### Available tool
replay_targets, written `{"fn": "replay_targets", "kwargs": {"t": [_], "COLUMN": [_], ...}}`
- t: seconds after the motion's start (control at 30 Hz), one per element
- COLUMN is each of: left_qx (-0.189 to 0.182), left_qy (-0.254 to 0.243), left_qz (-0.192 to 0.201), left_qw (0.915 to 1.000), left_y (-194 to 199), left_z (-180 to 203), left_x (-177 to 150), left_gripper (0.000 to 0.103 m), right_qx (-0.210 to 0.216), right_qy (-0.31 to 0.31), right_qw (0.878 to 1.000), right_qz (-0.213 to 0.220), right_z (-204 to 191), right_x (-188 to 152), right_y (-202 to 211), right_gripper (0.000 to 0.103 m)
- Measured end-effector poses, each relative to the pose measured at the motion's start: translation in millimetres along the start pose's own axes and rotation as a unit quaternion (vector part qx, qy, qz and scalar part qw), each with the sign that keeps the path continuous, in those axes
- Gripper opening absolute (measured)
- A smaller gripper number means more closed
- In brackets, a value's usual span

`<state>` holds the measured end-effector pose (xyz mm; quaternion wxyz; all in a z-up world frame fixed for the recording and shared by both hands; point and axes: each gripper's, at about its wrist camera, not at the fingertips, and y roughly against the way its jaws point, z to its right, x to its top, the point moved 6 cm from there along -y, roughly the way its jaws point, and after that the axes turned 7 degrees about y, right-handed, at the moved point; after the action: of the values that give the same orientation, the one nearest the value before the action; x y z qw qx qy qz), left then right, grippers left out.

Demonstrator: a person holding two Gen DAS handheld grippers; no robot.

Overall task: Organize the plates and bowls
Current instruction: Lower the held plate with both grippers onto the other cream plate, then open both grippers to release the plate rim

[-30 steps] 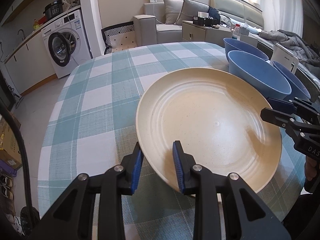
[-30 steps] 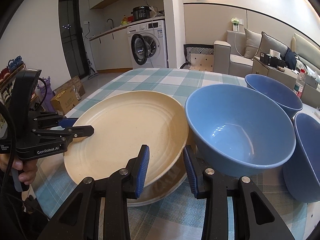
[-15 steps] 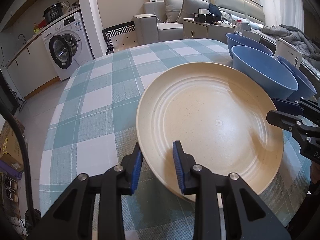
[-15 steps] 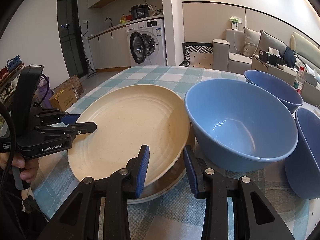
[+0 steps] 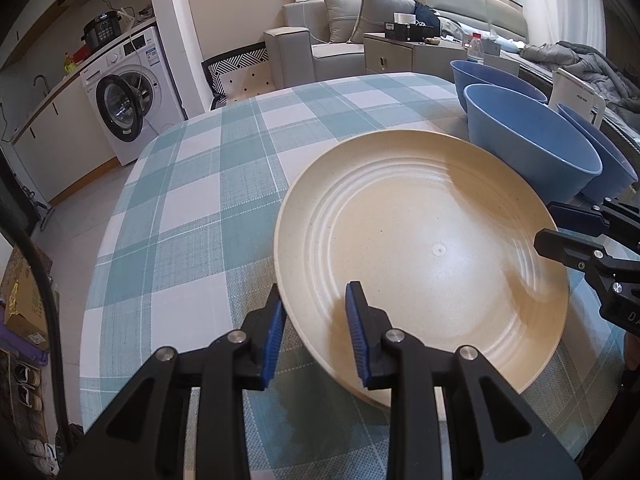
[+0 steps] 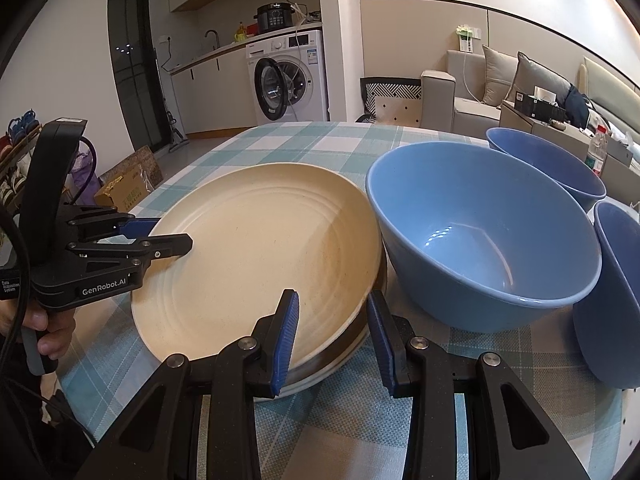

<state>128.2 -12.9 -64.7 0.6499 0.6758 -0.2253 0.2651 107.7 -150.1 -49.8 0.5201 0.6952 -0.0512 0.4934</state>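
A cream plate [image 5: 420,248] lies tilted on top of another plate [image 6: 340,354] on the checked table; it also shows in the right wrist view [image 6: 256,256]. My left gripper [image 5: 314,330] is open, its jaws astride the plate's near rim; it also shows in the right wrist view [image 6: 168,234]. My right gripper [image 6: 332,332] is open, its jaws astride the rims of both plates on the opposite side; it shows in the left wrist view [image 5: 560,228]. Three blue bowls stand to the right: a near one [image 6: 480,232], a far one [image 6: 548,164], and one at the edge [image 6: 612,292].
The checked tablecloth [image 5: 192,208] covers a round table whose edge drops off to the left. A washing machine [image 5: 128,92], a sofa [image 5: 344,32] and a low cabinet [image 5: 416,52] stand beyond. A white box [image 5: 576,94] stands behind the bowls.
The top plate has come down lower and flatter onto the plate beneath it. Both grippers have stayed open at its opposite rims.
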Motion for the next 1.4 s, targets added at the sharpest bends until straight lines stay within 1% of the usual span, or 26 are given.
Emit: {"fn": "replay_targets", "kwargs": {"t": [0.4, 0.57, 0.63, 0.73, 0.83, 0.97, 1.03, 1.07, 1.1, 1.17, 1.3, 1.33, 1.4], "left_qx": [0.007, 0.007, -0.002, -0.01, -0.014, -0.017, -0.02, -0.021, -0.021, -0.025, -0.028, -0.03, -0.033], "left_qy": [-0.012, -0.011, -0.004, 0.0, 0.004, 0.009, 0.016, 0.019, 0.022, 0.026, 0.033, 0.035, 0.039], "left_qz": [-0.002, -0.002, -0.006, -0.009, -0.011, -0.016, -0.022, -0.023, -0.023, -0.022, -0.012, -0.01, -0.006], "left_qw": [0.9999, 0.9999, 1.0, 0.9999, 0.9998, 0.9997, 0.9994, 0.9993, 0.9993, 0.9991, 0.999, 0.9989, 0.9987], "left_y": [-5, -6, -6, -8, -8, -9, -10, -10, -9, -7, 3, 5, 10], "left_z": [4, 5, 5, 7, 9, 9, 7, 7, 6, 5, 4, 4, 3], "left_x": [-1, -1, -1, -1, -2, -1, -1, -1, -1, 0, 4, 5, 8], "left_gripper": [0.029, 0.033, 0.04, 0.046, 0.049, 0.05, 0.05, 0.05, 0.05, 0.05, 0.053, 0.055, 0.057], "right_qx": [-0.003, -0.002, 0.005, 0.011, 0.012, 0.02, 0.019, 0.02, 0.02, 0.024, 0.026, 0.025, 0.026], "right_qy": [-0.001, 0.0, -0.005, -0.013, -0.008, -0.005, 0.001, 0.004, 0.005, 0.006, 0.013, 0.013, 0.015], "right_qw": [1.0, 1.0, 1.0, 1.0, 1.0, 0.999, 1.0, 1.0, 1.0, 0.999, 1.0, 1.0, 1.0], "right_qz": [-0.012, -0.014, -0.016, -0.018, -0.022, -0.025, -0.025, -0.023, -0.023, -0.02, -0.009, -0.007, -0.002], "right_z": [3, 3, 2, 3, 2, -1, -3, -4, -5, -6, -8, -9, -9], "right_x": [-10, -12, -11, -10, -10, -7, -6, -5, -4, 0, 6, 7, 11], "right_y": [-4, -4, -4, -3, -4, -3, 0, 1, 3, 7, 18, 20, 26], "right_gripper": [0.037, 0.038, 0.04, 0.041, 0.043, 0.049, 0.05, 0.053, 0.055, 0.072, 0.082, 0.084, 0.086]}}
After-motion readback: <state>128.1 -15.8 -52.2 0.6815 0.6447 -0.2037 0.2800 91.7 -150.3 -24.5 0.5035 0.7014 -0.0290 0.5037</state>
